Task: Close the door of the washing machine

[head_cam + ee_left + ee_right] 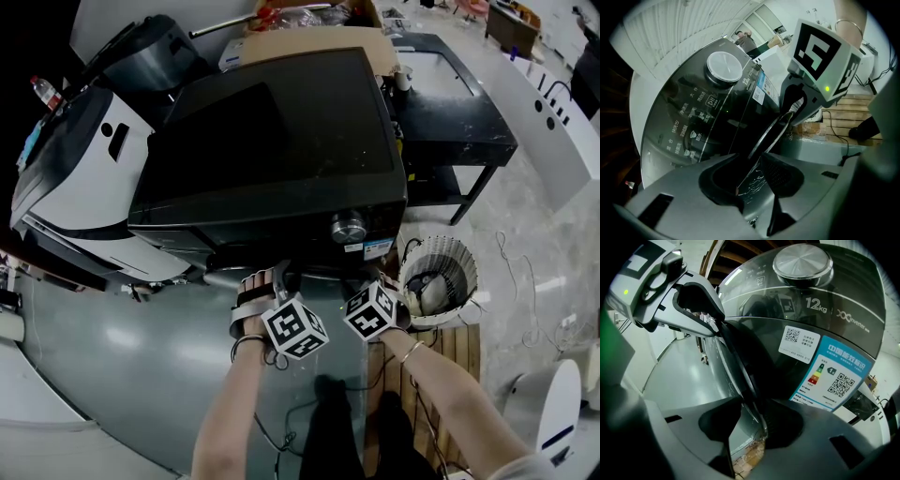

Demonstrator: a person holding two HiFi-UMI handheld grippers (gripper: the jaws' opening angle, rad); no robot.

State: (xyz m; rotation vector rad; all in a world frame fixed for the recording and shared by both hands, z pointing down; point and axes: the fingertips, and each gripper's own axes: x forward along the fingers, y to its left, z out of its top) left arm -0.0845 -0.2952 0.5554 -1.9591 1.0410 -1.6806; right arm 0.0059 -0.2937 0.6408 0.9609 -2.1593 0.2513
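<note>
The black washing machine (272, 141) stands in front of me, with a silver knob (348, 226) on its front panel. Its door (771, 133) hangs open and I see it edge-on, a dark curved rim (738, 362) running out from the front. Both grippers sit on that rim below the panel. In the left gripper view the left gripper (750, 180) has the rim filling the gap between its jaws. The right gripper (752, 430) holds the same edge a little further along, with the rim against its right pad. In the head view the marker cubes hide most of the left gripper (281, 281) and the right gripper (367, 292).
A white and grey appliance (84, 178) stands left of the machine, and a black table (450, 103) behind it to the right. A white ribbed basket (438, 277) sits by the machine's right corner, beside wooden slats (450, 366) and cables. An energy label (836, 373) is stuck on the front.
</note>
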